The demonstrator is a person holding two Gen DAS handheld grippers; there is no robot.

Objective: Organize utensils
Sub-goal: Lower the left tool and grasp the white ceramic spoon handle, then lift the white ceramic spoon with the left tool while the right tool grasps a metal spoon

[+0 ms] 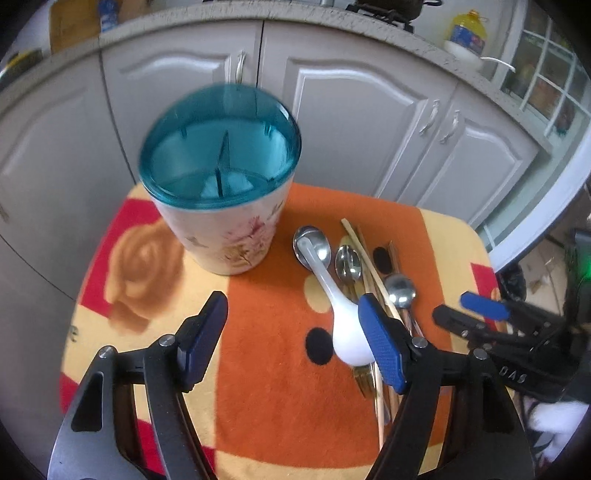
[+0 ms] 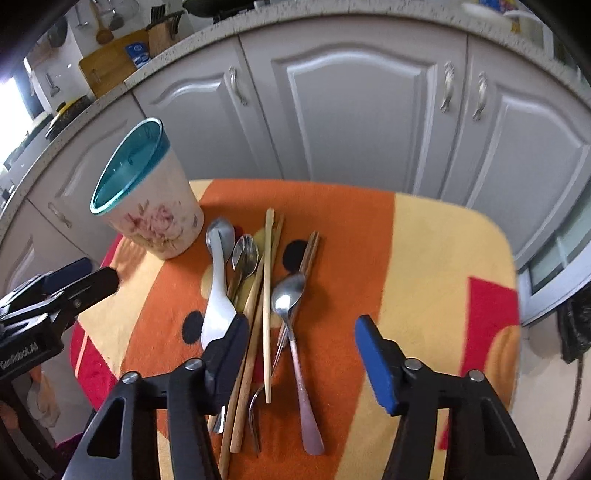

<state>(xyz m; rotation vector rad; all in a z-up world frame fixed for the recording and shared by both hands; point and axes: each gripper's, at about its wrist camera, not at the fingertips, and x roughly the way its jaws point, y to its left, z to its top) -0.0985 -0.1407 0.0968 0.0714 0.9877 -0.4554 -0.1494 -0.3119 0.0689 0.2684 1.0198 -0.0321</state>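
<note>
Left gripper (image 1: 293, 339) jaws spread wide, empty, above bare orange blanket (image 1: 266, 369). Holder (image 1: 221, 177) upright at upper left on counter. Utensil pile (image 2: 258, 295) centre frame, beside holder; handles overlapped, lower ends hidden behind right gripper (image 2: 301, 354), jaws spread, empty. Grey cabinets (image 2: 351, 110) behind.

Beyond the fingers stands a row of grey cabinet doors (image 2: 354, 110) with curved metal handles (image 2: 447, 90), topped by a speckled counter (image 1: 388, 35). Far to the upper left of the fingers, a wooden cutting board (image 2: 110, 61) leans against the wall beside a knife block (image 2: 162, 31). To the upper right, a yellow oil bottle (image 1: 467, 31) sits on the counter near a window (image 1: 546, 88). Under the fingers lies an orange, yellow and red blanket (image 2: 424, 240) with black spots.
</note>
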